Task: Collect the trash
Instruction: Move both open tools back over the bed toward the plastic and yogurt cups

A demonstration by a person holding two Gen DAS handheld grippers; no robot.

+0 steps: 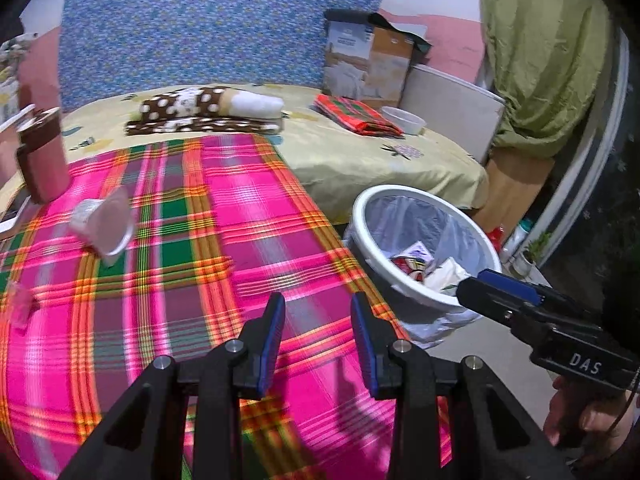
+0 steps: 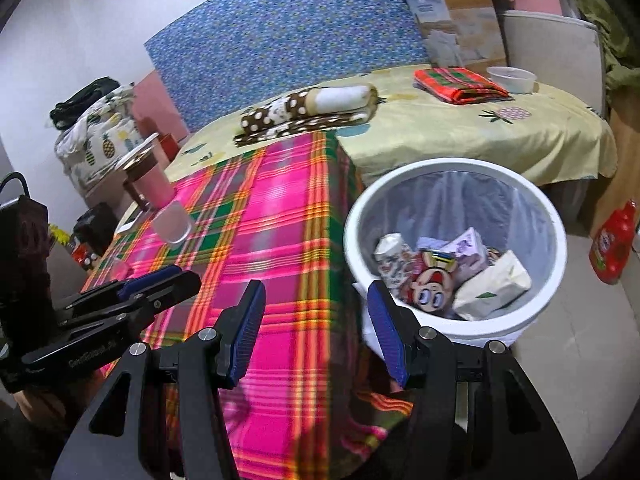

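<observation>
A clear plastic cup (image 1: 102, 226) lies tipped on the pink plaid tablecloth (image 1: 208, 248), far left; in the right wrist view the cup (image 2: 173, 222) sits at the table's left. A white trash bin (image 1: 424, 240) with a liner stands on the floor right of the table; it (image 2: 456, 248) holds several wrappers and a tissue pack (image 2: 494, 286). My left gripper (image 1: 318, 344) is open and empty over the table's near part. My right gripper (image 2: 316, 328) is open and empty, near the table's right edge beside the bin.
A brown-and-pink mug (image 1: 42, 156) stands at the table's far left. A small pink item (image 1: 22, 304) lies at the left edge. Behind is a bed (image 1: 360, 148) with folded cloths, a white bowl (image 1: 404, 120) and a cardboard box (image 1: 368, 60). A red bottle (image 2: 612, 240) stands on the floor.
</observation>
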